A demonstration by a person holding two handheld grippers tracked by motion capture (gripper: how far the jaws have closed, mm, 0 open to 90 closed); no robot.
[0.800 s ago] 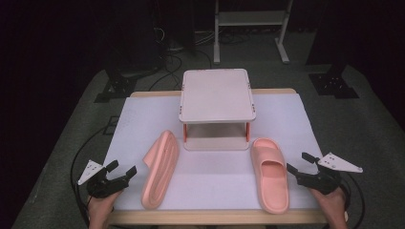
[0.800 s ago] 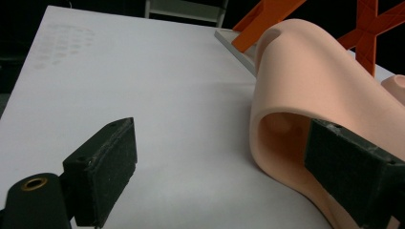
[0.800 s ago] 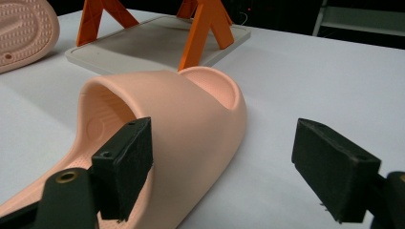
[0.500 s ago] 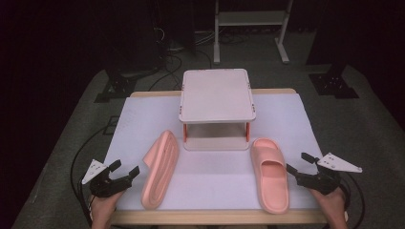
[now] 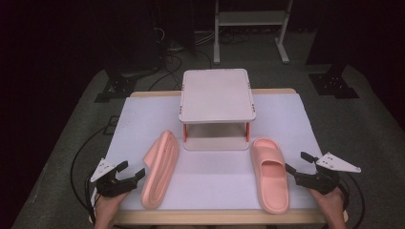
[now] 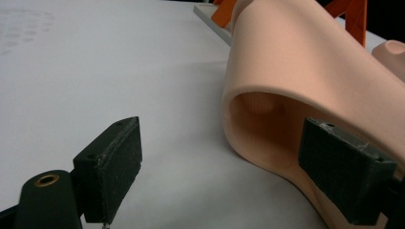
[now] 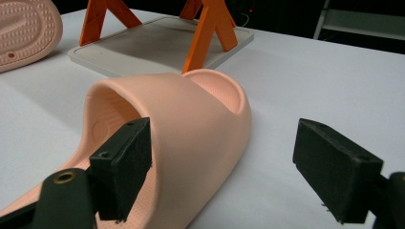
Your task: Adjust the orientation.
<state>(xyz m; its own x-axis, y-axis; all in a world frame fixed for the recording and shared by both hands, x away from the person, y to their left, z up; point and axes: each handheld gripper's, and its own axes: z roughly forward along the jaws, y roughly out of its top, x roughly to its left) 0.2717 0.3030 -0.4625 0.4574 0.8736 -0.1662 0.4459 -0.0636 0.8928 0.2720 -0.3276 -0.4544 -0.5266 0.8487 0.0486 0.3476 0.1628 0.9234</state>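
Two pink slippers lie on the white-covered table [image 5: 215, 169]. The left slipper [image 5: 160, 169] rests on its side, sole facing left; the right slipper [image 5: 271, 174] sits upright. My left gripper [image 5: 132, 168] is open just left of the tipped slipper. In the left gripper view the slipper's strap [image 6: 296, 71] arches ahead, its edge reaching between the pads [image 6: 114, 160] without touching them. My right gripper [image 5: 295, 161] is open at the right slipper's outer side. In the right gripper view the slipper [image 7: 191, 119] lies partly between the wide jaws, untouched by either.
A two-tier rack [image 5: 217, 95] with a pale top and orange legs [image 7: 207, 33] stands at the table's middle back, just beyond the slippers' toes. Cables trail on the dark carpet [image 5: 81, 157] left of the table. A metal stand [image 5: 248, 19] is behind.
My left gripper has edged a little right, toward the tipped slipper. The right gripper and both slippers stay about where they were.
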